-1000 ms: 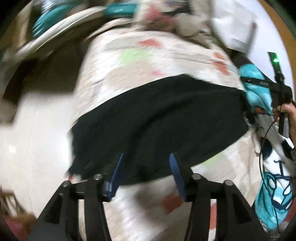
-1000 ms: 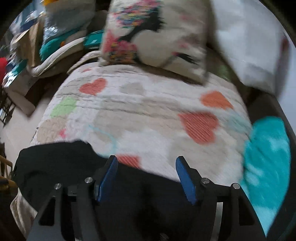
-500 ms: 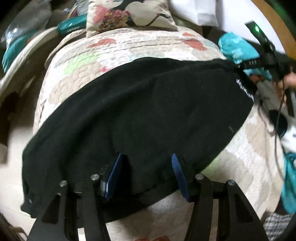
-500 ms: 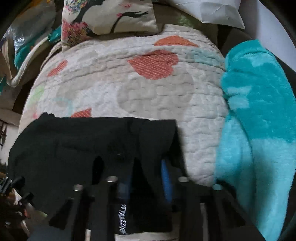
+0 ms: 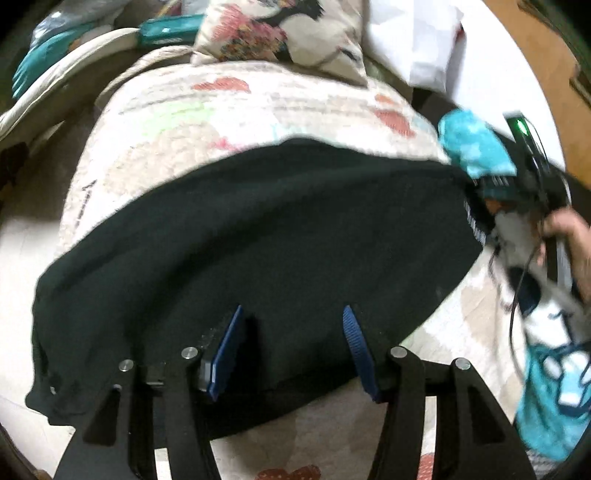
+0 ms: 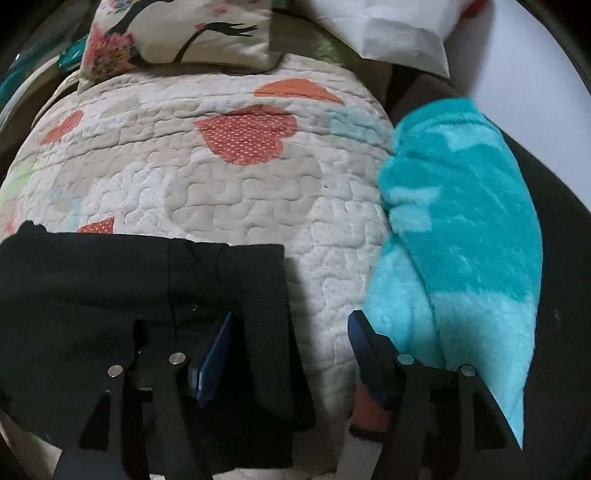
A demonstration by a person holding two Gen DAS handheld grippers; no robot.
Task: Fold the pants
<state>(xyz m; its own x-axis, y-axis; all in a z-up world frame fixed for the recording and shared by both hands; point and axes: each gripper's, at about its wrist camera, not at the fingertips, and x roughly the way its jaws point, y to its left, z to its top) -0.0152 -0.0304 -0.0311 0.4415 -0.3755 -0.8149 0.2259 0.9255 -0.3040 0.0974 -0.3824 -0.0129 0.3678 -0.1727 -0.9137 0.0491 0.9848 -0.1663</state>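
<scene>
Black pants (image 5: 258, 236) lie spread flat across a quilted heart-pattern bedspread (image 5: 207, 110). My left gripper (image 5: 291, 343) is open, low over the near edge of the pants, its blue pads either side of the cloth, gripping nothing. In the right wrist view the waistband end of the pants (image 6: 147, 280) lies at lower left. My right gripper (image 6: 291, 347) is open, its left finger over the waistband edge, its right finger beside a turquoise blanket (image 6: 461, 229).
A floral pillow (image 6: 177, 33) and a white pillow (image 6: 388, 33) sit at the head of the bed. The turquoise blanket lies along the right edge. The other hand and its gripper with cable (image 5: 535, 206) show at the right of the left wrist view.
My right gripper has opened and let go of the waistband, which now lies flat. My left gripper stayed open and drew back slightly over the near edge of the pants.
</scene>
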